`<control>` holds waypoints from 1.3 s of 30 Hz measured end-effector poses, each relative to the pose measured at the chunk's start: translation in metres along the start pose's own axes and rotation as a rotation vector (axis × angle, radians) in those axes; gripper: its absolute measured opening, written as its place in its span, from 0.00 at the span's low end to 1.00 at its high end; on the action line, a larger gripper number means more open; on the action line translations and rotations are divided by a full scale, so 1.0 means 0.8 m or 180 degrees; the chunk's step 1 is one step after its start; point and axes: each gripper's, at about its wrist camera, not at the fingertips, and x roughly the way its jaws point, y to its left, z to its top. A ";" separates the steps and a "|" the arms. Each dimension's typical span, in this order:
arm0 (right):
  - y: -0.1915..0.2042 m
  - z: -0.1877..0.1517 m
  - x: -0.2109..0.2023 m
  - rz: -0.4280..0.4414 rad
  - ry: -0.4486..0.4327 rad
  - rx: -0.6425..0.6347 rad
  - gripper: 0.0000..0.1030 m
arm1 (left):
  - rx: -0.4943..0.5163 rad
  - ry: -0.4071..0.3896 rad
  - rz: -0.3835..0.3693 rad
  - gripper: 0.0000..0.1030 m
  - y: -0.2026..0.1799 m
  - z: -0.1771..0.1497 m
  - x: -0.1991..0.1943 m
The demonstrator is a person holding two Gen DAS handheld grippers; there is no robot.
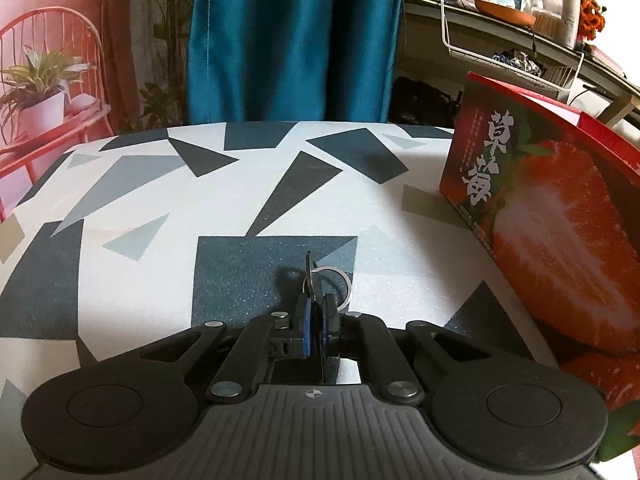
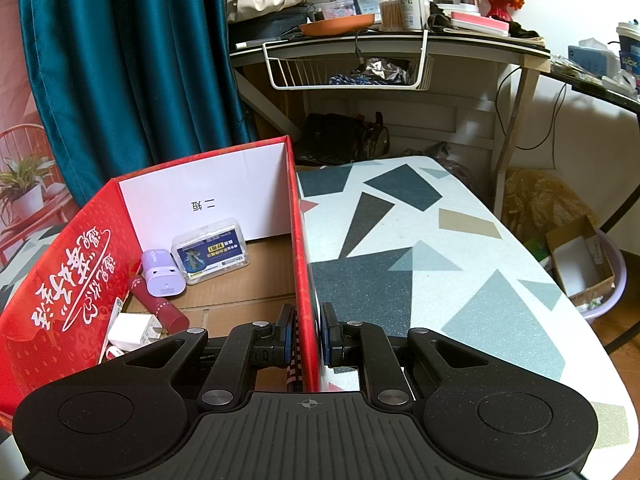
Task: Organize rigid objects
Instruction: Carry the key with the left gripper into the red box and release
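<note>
1. We note a geometric-patterned table (image 1: 132,200).
2. Left gripper (image 1: 316,312) is clamped on a metal key (image 1: 309,276) with ring, above the table.
3. Right gripper (image 2: 307,332) pinches the red box (image 2: 68,280) wall; open tabletop lies to its right.

L gripper (image 1: 315,320) clamps key (image 1: 308,276) w/ ring (image 1: 345,286), red box (image 1: 560,216) at right

One key (image 1: 309,276), one box (image 2: 306,264), two chargers (image 2: 162,276).
</note>
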 end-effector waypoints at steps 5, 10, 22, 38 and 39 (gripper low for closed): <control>0.001 0.000 0.001 0.0003 0.0003 -0.0005 0.13 | 0.0115 -0.0038 -0.0059 0.03 -0.006 0.007 -0.004; 0.001 0.000 0.002 0.0006 0.0003 -0.0001 0.13 | 0.0136 -0.0105 -0.0113 0.03 -0.011 0.020 -0.008; 0.001 0.000 0.001 0.0008 0.0004 -0.0001 0.14 | 0.0112 -0.0315 -0.0293 0.03 -0.020 0.060 -0.022; 0.002 0.001 0.002 0.0011 0.0006 -0.0006 0.14 | 0.0780 -0.0512 -0.1290 0.03 -0.152 0.178 -0.015; 0.001 0.001 0.002 0.0010 0.0006 -0.0008 0.14 | 0.0811 -0.0431 -0.1284 0.03 -0.160 0.177 -0.005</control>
